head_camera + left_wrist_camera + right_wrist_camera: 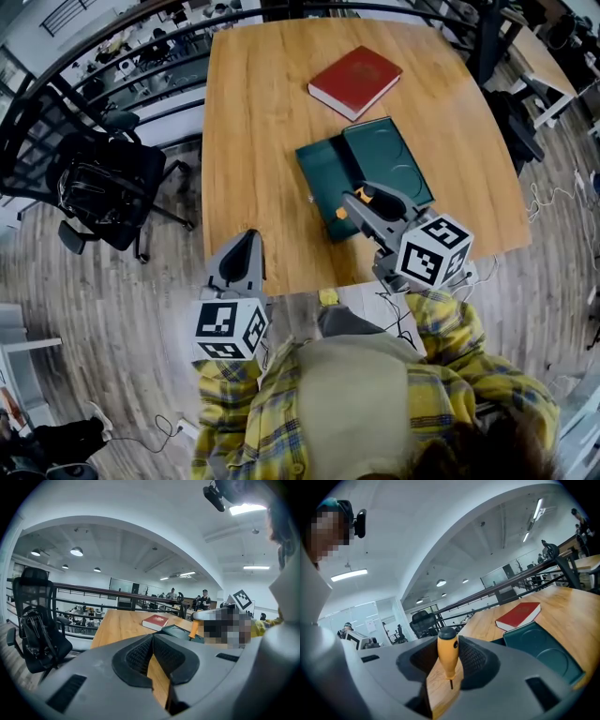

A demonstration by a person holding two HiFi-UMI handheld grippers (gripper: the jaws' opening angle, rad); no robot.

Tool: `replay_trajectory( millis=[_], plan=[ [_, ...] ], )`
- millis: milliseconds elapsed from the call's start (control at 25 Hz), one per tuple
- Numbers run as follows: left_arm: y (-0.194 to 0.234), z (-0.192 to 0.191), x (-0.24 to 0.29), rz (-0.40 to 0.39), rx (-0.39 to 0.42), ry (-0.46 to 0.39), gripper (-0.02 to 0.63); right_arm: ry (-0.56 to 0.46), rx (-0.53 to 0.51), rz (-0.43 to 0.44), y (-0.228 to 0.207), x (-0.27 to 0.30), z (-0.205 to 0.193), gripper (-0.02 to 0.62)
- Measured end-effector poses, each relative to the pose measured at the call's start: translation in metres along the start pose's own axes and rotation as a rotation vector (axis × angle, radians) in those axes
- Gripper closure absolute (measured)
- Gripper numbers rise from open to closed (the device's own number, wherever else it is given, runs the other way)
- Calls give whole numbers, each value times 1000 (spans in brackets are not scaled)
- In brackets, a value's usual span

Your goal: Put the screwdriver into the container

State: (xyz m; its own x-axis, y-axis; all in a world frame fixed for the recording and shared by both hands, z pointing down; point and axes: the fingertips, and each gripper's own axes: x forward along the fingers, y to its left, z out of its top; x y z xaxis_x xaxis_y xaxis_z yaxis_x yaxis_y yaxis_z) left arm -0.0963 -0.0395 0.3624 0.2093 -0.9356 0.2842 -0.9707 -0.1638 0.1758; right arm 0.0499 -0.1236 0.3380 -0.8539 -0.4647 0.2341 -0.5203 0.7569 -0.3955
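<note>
In the right gripper view, the right gripper is seen pinching a screwdriver by its orange handle. The black cap is up and the thin shaft points down between the jaws, so the pick-up is judged done.

In the head view this gripper is placed at lower right of centre. Its jaws reach over the near edge of the container, a dark green case lying open in 2 halves on the wooden table. Bits of the orange handle are seen just above that edge. Whether the tool touches the case cannot be told.

The left gripper is held at lower left in the head view, over the table's near edge and well apart from the case. Its jaws are pressed together at the tips, with nothing between them.

Both halves of the container appear empty, so the placing itself is judged not yet done. What is left is for the screwdriver to be carried a little further over a recess, lowered in and let go.

Further off, towards the upper middle of the head view, a red book lies on the table, apart from the case. A black office chair stands beyond the table's left edge, by a railing.
</note>
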Motion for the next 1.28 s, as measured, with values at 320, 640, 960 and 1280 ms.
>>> replay_trajectory(
  millis=[320,640,960,1280],
  plan=[
    [-4,3,27,-2,7,16,595,16,2,-1,-25,8,6,416],
    [-7,1,45,13,4,27,595,55,-3,14,-44,15,1,416],
    [-10,3,63,37,16,38,595,117,1,68,-55,25,-9,416],
    [-11,9,74,11,6,41,595,159,15,64,-61,33,-23,416]
  ],
)
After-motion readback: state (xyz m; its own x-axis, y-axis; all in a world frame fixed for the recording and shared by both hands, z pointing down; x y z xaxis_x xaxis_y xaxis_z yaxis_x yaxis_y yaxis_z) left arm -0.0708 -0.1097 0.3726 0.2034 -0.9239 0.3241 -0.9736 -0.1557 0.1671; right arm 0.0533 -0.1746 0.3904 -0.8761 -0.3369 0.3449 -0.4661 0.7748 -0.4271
